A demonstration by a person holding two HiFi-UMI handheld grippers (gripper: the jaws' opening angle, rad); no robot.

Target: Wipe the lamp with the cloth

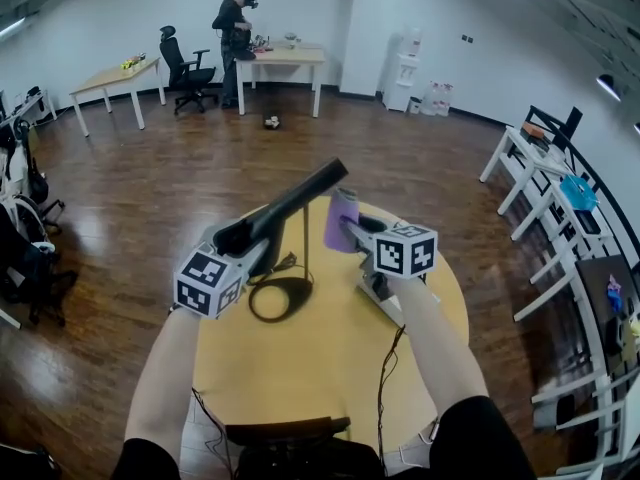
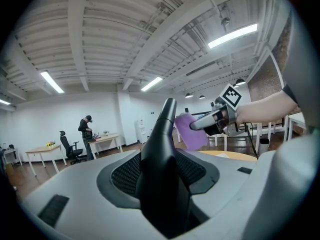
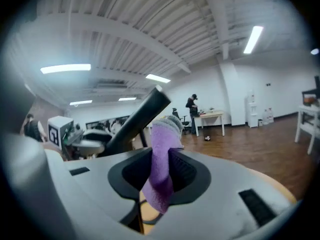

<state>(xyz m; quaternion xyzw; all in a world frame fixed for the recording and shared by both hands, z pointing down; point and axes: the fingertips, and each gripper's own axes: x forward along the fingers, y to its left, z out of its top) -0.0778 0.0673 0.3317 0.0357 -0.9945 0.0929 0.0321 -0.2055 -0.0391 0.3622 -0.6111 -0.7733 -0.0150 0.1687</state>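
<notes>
1. Left tongs (image 1: 240, 238) are clamping the lamp (image 1: 300, 200) on its black bar head. In the left gripper view the bar is sitting wedged between the two pads, with both jaws pressing on it.
2. The lamp head is slanting up and away from the left tongs, with its free tip pointing toward the far side of the room.
3. The lamp's ring base (image 1: 282, 298) is resting on the round wooden worktop (image 1: 330, 368), and a thin stem is rising from it to the head.
4. Right tongs (image 1: 350, 230) are pinching the purple cloth (image 1: 342, 220). In the right gripper view the cloth is running through the gap between the jaws, with a fold sticking up past the tips and the tail hanging below.
5. The cloth is sitting in the air above the worktop, just beside the upper part of the lamp head, on its right in the head view. I can't confirm contact from any view.
6. The two tongs are facing each other across the lamp, close together.
7. A dark cable (image 1: 385, 388) is trailing across the near part of the worktop toward the person's body.
8. Background: a person (image 1: 235, 43) is standing at a far desk (image 1: 285, 60) beside an office chair (image 1: 185, 68). White tables (image 1: 545, 183) are lining the right wall, over wooden flooring.
</notes>
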